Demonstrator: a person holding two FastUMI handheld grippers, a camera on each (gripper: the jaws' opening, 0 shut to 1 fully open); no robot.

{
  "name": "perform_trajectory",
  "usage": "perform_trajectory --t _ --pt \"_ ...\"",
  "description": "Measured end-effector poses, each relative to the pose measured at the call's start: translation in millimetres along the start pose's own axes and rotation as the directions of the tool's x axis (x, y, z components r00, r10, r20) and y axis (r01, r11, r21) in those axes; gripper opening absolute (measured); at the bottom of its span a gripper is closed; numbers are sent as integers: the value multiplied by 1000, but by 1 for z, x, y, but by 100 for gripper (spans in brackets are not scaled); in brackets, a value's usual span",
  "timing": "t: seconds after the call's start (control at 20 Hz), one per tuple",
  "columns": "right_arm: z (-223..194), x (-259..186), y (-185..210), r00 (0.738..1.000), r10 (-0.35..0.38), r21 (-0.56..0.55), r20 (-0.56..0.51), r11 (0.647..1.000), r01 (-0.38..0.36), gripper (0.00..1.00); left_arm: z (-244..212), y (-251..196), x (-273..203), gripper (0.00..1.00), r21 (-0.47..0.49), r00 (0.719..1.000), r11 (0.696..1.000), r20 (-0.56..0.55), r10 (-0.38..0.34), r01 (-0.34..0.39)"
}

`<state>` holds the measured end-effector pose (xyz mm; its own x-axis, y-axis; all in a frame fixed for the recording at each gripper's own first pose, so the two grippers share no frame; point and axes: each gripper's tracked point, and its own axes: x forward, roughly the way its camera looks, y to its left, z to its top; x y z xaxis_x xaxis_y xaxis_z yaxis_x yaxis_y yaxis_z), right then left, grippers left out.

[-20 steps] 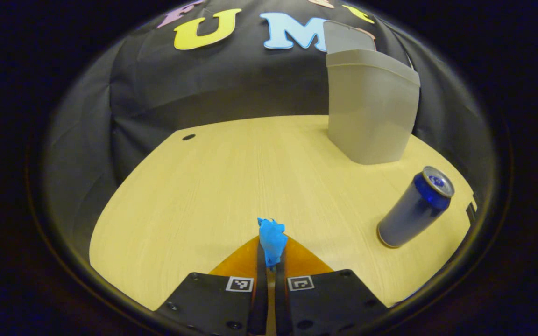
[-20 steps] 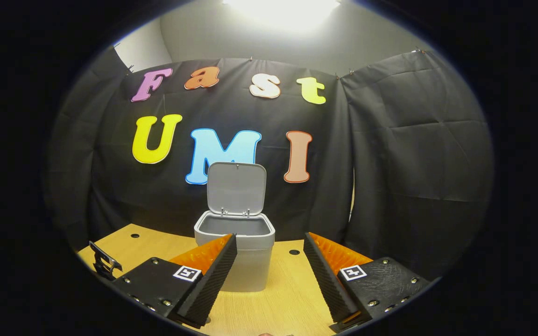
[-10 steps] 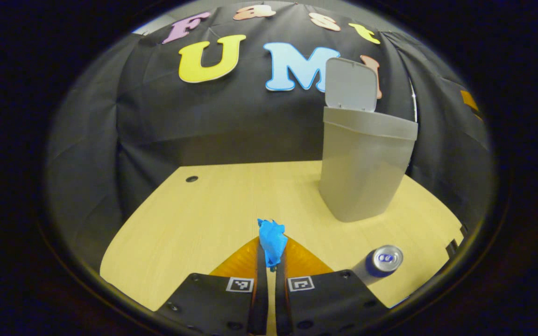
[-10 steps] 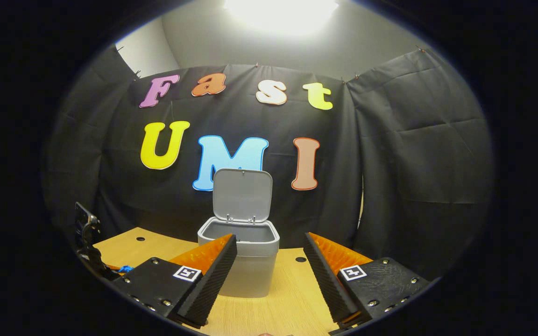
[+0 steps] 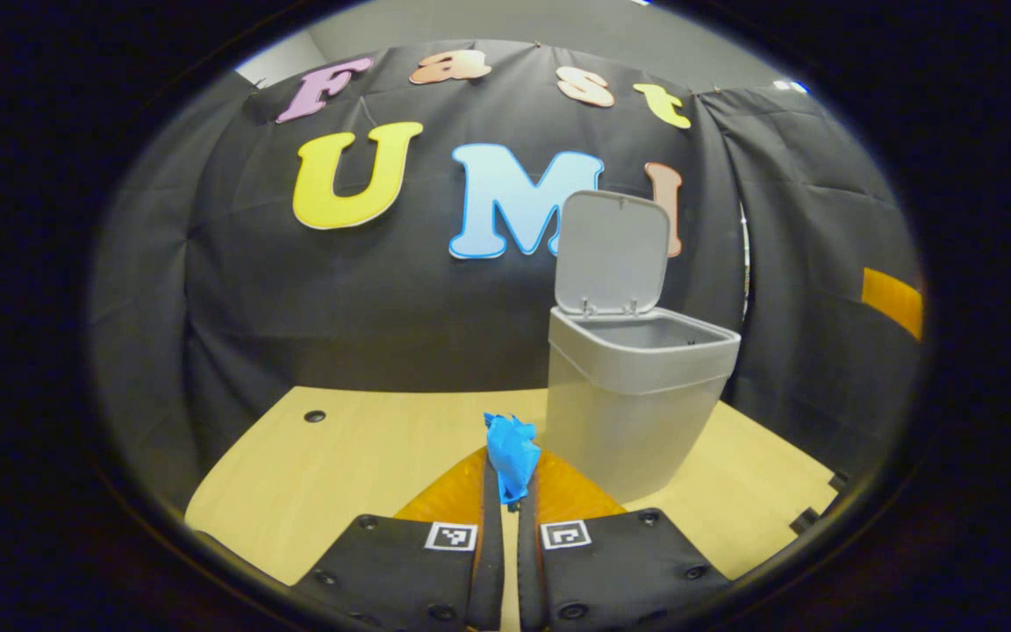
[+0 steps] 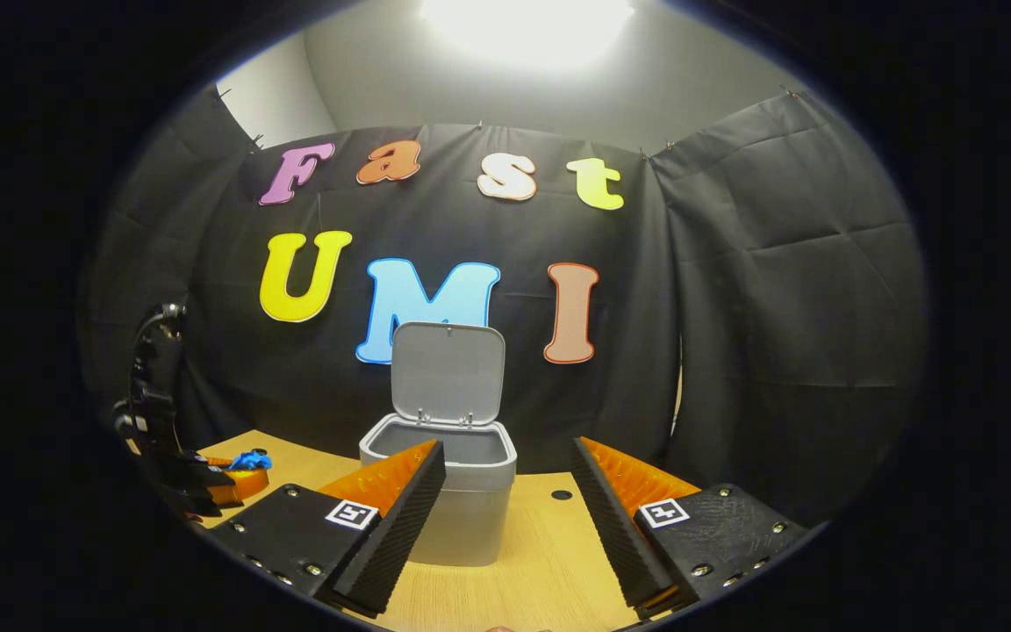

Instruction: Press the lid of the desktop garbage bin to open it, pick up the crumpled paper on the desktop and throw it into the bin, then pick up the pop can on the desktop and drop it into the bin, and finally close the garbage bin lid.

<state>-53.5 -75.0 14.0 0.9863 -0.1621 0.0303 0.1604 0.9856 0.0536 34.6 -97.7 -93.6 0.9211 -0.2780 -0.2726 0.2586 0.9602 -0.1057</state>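
Observation:
A blue crumpled paper (image 5: 512, 452) sticks up between the fingertips of my left gripper (image 5: 511, 478), which is shut on it above the wooden desktop (image 5: 339, 456). The grey garbage bin (image 5: 633, 404) stands just right of the paper, its lid (image 5: 615, 254) upright and its mouth open. In the right gripper view the bin (image 6: 470, 518) stands straight ahead with its lid (image 6: 447, 373) raised. My right gripper (image 6: 507, 448) is open in front of it with nothing between its fingers. My left gripper (image 6: 242, 476) shows far left there, carrying the paper (image 6: 251, 459).
The black cloth wall hangs close behind the bin. A small round hole (image 5: 314, 416) marks the desktop at the back left, and another hole (image 6: 562, 495) lies right of the bin. The desktop's right edge (image 5: 808, 518) runs near the bin.
My left gripper has risen and tilted up with the paper, so the bin's open mouth now shows and the pop can has slipped out of its view. The right gripper has hardly moved.

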Motion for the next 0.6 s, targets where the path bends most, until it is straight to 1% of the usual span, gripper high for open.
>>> perform_trajectory --t 0.05,0.1,0.15,0.2,0.3,0.35,0.4,0.5,0.55,0.6 --pt "-2 0 -3 1000 -8 -1 -2 1000 8 93 11 -9 6 14 -5 1000 1000 21 -13 13" --pt "-2 2 -6 1000 -13 -1 -5 1000 13 93 22 -17 13 12 -8 999 999 38 -31 31" --pt "-4 4 -8 1000 -19 0 -8 1000 19 93 31 -26 20 12 -8 998 999 50 -44 45" --pt "-5 6 -11 1000 -26 -1 -12 1000 26 93 39 -35 26 14 -10 996 998 62 -63 63" --pt "-7 8 -17 999 -43 -1 -18 999 43 93 55 -51 40 14 -12 992 995 83 -94 95" --pt "-9 8 -20 998 -51 2 -22 999 51 93 62 -58 47 14 -12 990 994 92 -110 111" --pt "-10 9 -22 998 -59 5 -27 998 59 93 68 -64 54 12 -10 988 993 99 -120 122" --pt "-15 12 -26 997 -70 6 -38 997 71 93 76 -77 67 12 -9 984 989 107 -142 144" --pt "-18 13 -29 996 -77 3 -44 997 77 93 80 -82 74 14 -10 982 988 110 -150 152" --pt "-20 14 -31 995 -83 2 -48 997 83 93 84 -87 80 14 -7 981 988 115 -155 157"
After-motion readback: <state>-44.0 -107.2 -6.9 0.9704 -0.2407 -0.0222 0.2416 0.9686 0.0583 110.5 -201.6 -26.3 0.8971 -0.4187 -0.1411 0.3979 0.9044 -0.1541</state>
